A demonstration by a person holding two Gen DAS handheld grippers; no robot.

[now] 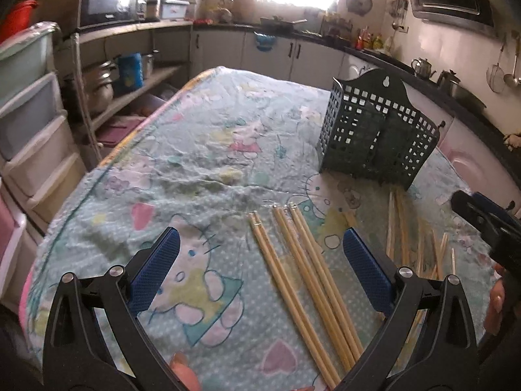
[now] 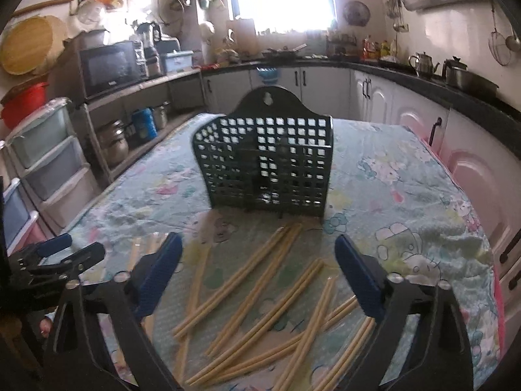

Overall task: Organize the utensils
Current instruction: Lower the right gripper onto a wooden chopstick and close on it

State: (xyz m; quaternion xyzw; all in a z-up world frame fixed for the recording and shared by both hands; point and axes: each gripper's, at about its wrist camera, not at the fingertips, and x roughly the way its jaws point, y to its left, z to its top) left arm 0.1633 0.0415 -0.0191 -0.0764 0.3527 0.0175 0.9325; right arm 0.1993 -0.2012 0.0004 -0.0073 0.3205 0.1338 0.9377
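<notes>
Our left gripper [image 1: 260,254] gapes wide, empty; wrapped chopsticks [image 1: 306,283] lie between its fingers, long axis running forward-left. Our right gripper [image 2: 257,260], equally spread, hangs over scattered chopsticks [image 2: 260,296], basket [image 2: 265,169] dead ahead.

A cartoon-print tablecloth [image 2: 407,195] covers the table, with a microwave [image 2: 110,66] on the shelf to its far left, plastic drawers [image 2: 49,159] below that, and two kettles [image 2: 423,62] on the counter to its right.
</notes>
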